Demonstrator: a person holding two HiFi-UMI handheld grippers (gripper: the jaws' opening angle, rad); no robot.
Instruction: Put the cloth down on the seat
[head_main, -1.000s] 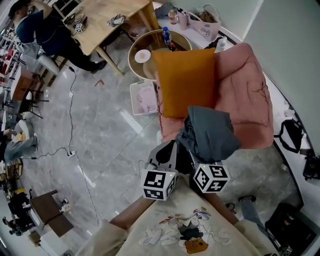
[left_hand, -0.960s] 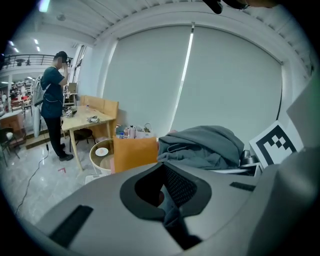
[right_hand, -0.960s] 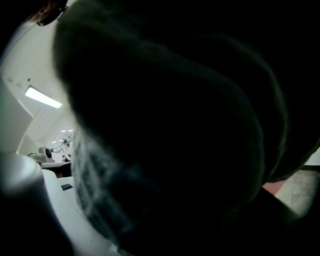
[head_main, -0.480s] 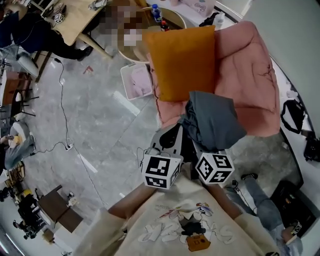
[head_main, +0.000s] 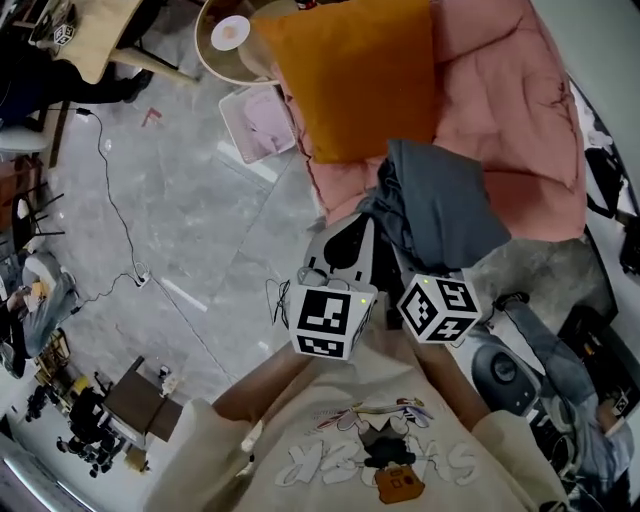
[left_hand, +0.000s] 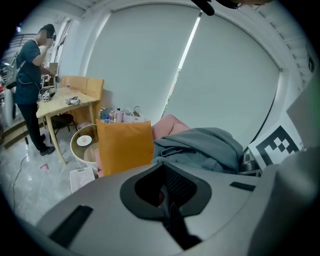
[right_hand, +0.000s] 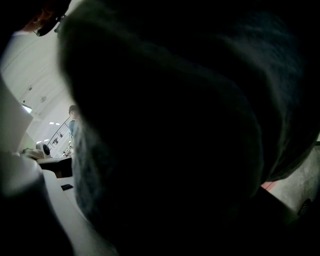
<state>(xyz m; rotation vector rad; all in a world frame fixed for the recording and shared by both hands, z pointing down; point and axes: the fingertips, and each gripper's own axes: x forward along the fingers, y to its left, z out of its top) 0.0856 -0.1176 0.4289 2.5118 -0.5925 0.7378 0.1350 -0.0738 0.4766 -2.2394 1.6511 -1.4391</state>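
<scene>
A bunched grey cloth hangs over the front edge of the pink seat, beside the upright orange cushion. It lies over my right gripper, whose marker cube shows just behind it. The cloth fills the right gripper view with dark fabric and hides those jaws. My left gripper sits just left of the cloth, jaws together with nothing seen between them. In the left gripper view the cloth rests ahead and to the right, next to the right marker cube.
A white basket stands on the grey floor left of the seat, with a round glass table behind it. A cable runs across the floor. A person stands at a wooden table. Dark bags lie at the right.
Both grippers have moved forward and down with the cloth, closer to the seat's front edge. The cushion and seat now sit nearer and higher in the head view.
</scene>
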